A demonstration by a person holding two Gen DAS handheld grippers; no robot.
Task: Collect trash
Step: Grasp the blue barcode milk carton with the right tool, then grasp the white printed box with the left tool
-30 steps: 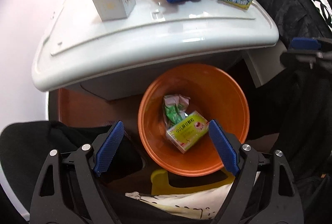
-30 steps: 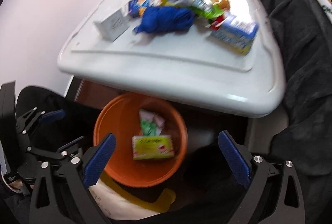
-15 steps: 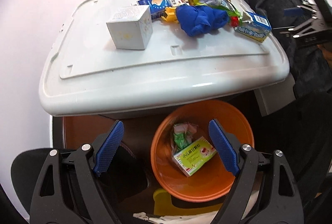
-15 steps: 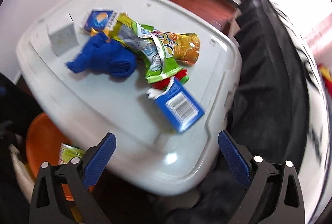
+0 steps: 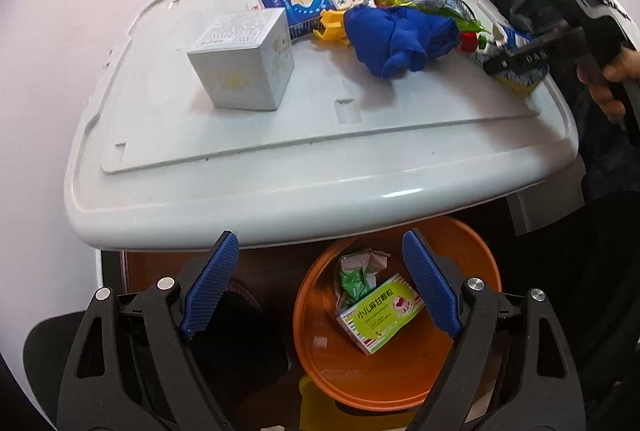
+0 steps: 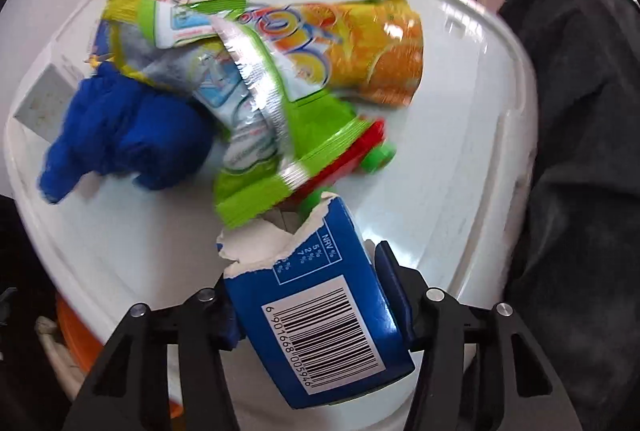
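Note:
My right gripper [image 6: 312,295] is shut on a torn blue carton [image 6: 320,311] with a barcode, at the near right edge of the white lid [image 6: 140,231]. In the left wrist view the right gripper [image 5: 520,59] sits over that carton [image 5: 516,79]. My left gripper [image 5: 320,287] is open and empty, above an orange bin [image 5: 400,383] that holds a green medicine box [image 5: 380,311] and a crumpled wrapper [image 5: 356,271]. On the lid lie a green and orange snack wrapper [image 6: 280,71], a blue cloth [image 6: 128,135] and a grey box [image 5: 244,59].
A blue-white carton [image 5: 312,3] and a yellow toy [image 5: 332,27] lie at the lid's [image 5: 280,159] far side. A red and green toy [image 6: 368,147] lies under the wrappers. Dark fabric [image 6: 580,151] hangs at the right. A white wall [image 5: 48,71] stands at the left.
My right gripper moved forward to the blue carton and shut on it. My left gripper rose and drew back from the bin, still open.

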